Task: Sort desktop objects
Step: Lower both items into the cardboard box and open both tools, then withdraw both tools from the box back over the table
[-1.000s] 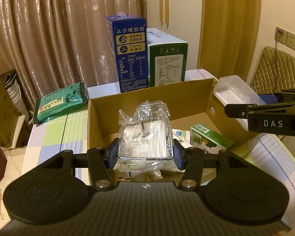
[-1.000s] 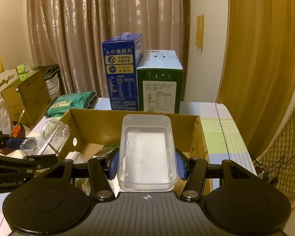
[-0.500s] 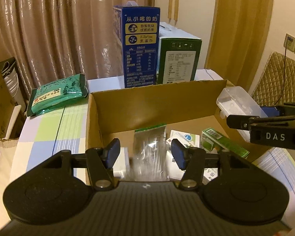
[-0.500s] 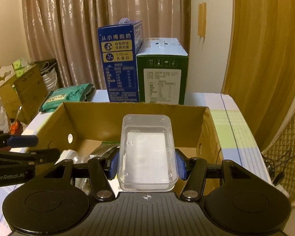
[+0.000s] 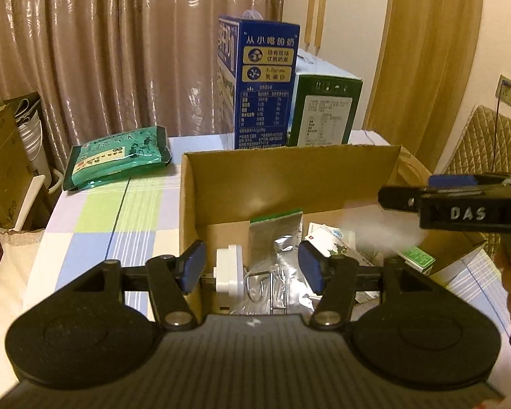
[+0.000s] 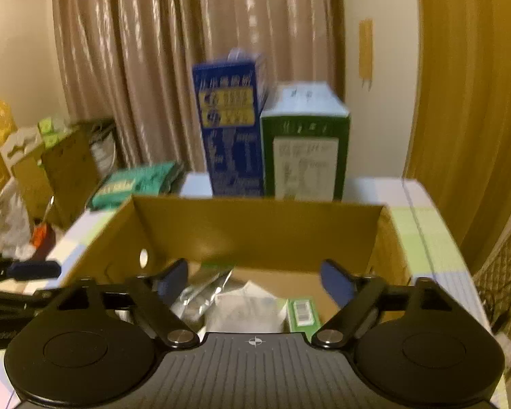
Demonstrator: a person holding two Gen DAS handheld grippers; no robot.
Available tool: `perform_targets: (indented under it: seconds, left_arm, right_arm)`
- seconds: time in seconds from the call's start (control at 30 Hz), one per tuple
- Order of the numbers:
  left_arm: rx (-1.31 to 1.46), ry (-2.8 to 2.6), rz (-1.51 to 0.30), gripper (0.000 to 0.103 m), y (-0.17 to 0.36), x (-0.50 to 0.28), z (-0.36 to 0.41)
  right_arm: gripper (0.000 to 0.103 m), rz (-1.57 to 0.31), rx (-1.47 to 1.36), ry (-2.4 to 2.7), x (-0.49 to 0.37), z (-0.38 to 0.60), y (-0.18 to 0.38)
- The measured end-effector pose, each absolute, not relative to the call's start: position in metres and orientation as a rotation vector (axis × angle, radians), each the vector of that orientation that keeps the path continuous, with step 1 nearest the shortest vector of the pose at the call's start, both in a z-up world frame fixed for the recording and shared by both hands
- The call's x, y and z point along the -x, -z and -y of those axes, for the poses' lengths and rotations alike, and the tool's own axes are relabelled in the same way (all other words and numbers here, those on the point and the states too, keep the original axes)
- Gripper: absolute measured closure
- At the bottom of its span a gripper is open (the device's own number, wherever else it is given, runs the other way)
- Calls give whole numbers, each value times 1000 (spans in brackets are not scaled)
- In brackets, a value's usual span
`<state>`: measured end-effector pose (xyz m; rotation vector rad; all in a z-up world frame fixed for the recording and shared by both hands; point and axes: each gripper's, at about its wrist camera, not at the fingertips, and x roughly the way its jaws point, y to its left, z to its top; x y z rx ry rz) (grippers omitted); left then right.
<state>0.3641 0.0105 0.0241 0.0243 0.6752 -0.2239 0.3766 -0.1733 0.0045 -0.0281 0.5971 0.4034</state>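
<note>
Both sets of jaws are empty right now. The left gripper (image 5: 252,269) has just been easing open and sits about half spread with nothing between the blue pads, hanging over the near edge of the cardboard box (image 5: 289,184). The right gripper (image 6: 253,281) has just popped wide open too, nothing between its pads either; from the left wrist camera there's a pale blurry smear right under its fingers, which I'd guess is a clear plastic container dropping into the box, but it's too smeared to say for sure.

Inside the box there's a white plug-shaped thing (image 5: 229,267), a crinkly clear bag with wire clips (image 5: 272,289), a silver foil pouch with a green top (image 5: 277,235), a white medicine packet (image 5: 330,238) and a green-and-white carton (image 5: 415,257).

Stuff that could go wrong, imo:
- whatever's falling could bounce off that loose pile and end up tilted or hung up on the box wall
- the left fingers are low by the near wall, so pulling back carelessly could catch the cardboard and drag the box
- the green packet (image 5: 115,156) on the checked tablecloth (image 5: 119,218) isn't in the box yet, easy to forget
</note>
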Motion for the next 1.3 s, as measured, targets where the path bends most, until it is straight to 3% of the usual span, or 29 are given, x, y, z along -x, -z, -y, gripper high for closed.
perform_targets:
  seconds: [0.3,0.93,1.3]
  left_arm:
    - [21,251,-639,42,-40,-320,-10]
    - [75,235,-649,5,-57,-177,2]
    - [111,283,-729,1,-33,-118,23]
  right_arm:
    - [19,-598,-37,-333,-332,219,-12]
    - [2,-721,-145,-268,-175,281,-11]
    - [2,-784,-154,-255,-121,299,-4]
